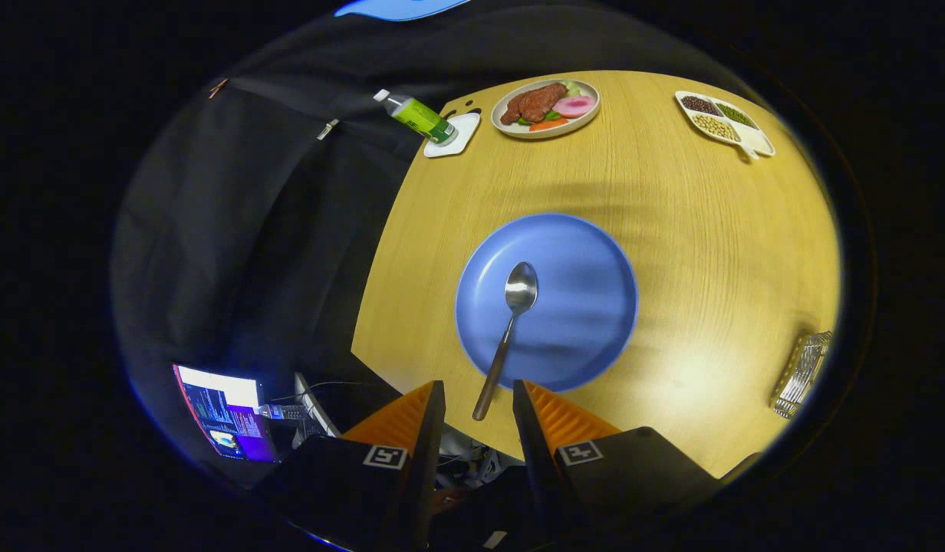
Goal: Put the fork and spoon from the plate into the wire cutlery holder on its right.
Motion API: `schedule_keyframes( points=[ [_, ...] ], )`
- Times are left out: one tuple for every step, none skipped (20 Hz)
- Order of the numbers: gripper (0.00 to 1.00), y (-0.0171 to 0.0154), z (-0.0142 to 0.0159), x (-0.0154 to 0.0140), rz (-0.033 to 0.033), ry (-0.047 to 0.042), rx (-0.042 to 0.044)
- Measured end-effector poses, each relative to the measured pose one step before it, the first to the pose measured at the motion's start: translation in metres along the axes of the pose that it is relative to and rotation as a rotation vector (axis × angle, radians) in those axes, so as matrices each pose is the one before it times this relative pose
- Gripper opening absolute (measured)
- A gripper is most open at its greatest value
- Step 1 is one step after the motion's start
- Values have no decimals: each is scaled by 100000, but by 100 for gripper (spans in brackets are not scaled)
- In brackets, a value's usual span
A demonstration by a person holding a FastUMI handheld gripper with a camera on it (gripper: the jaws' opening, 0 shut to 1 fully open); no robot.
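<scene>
A blue plate (580, 307) lies on the wooden table just ahead of my fingers. A metal spoon (507, 330) rests on it, bowl toward the plate's middle, handle reaching over the near rim to end between my fingertips. My gripper (479, 395) hangs above the table's near edge, open, with a gap between the fingers; the handle's end lies below that gap, untouched. The wire cutlery holder (802, 373) stands far to the right of the plate, near the table's right edge.
Beyond the blue plate sits a plate of food (545, 107), a green bottle (415, 116) lying over a white coaster (453, 136), and a divided dish of beans (722, 121). A lit screen (227, 414) shows below the table's left edge.
</scene>
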State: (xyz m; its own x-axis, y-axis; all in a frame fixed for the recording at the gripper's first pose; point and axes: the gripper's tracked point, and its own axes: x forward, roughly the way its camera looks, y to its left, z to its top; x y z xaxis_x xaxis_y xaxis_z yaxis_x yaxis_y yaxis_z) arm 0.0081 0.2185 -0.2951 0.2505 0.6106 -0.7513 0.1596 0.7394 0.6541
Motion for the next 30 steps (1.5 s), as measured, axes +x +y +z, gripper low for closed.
schedule_keyframes(
  points=[
    [56,-86,-68,873,-458,1535,835],
    [56,-71,-237,884,-819,1611,702],
    [56,-116,13,888,-734,1015,1002],
    [56,-51,-62,831,-760,915,1211],
    [56,-158,99,817,-1074,412,1133],
    [56,-181,168,737,-1241,66,1123],
    [56,-259,208,716,-1310,213,1157],
    [56,-273,153,671,-1121,339,1199],
    [56,-208,64,574,-773,723,1146],
    [56,-154,-14,531,-848,664,797],
    [56,-280,28,494,-854,426,629],
    [56,-87,-51,444,-529,480,510],
    [56,-117,-58,466,-546,407,542],
    [56,11,-154,446,-285,714,204],
    [56,-20,-162,463,-682,612,-116],
    [56,64,-245,447,-96,836,122],
    [56,131,-211,366,390,865,521],
    [56,235,7,240,1551,217,1078],
    [56,0,220,147,-408,-522,349],
    [38,-511,49,-62,-1570,-474,-616],
    [19,-459,485,600,-265,-502,-443],
    [12,252,-212,-844,1691,19,-124],
    [9,-230,96,-309,34,-375,-132],
    [9,-17,218,-410,768,-1342,-54],
    [9,143,208,-673,1479,-1019,-576],
    [9,236,-7,-704,2143,-1012,-492],
    [9,212,265,-997,2065,-1557,-50],
    [9,202,139,-1090,2252,-1409,-145],
    [9,252,255,-1126,1939,-1725,148],
    [9,157,264,-1311,1877,-1949,-36]
  ],
)
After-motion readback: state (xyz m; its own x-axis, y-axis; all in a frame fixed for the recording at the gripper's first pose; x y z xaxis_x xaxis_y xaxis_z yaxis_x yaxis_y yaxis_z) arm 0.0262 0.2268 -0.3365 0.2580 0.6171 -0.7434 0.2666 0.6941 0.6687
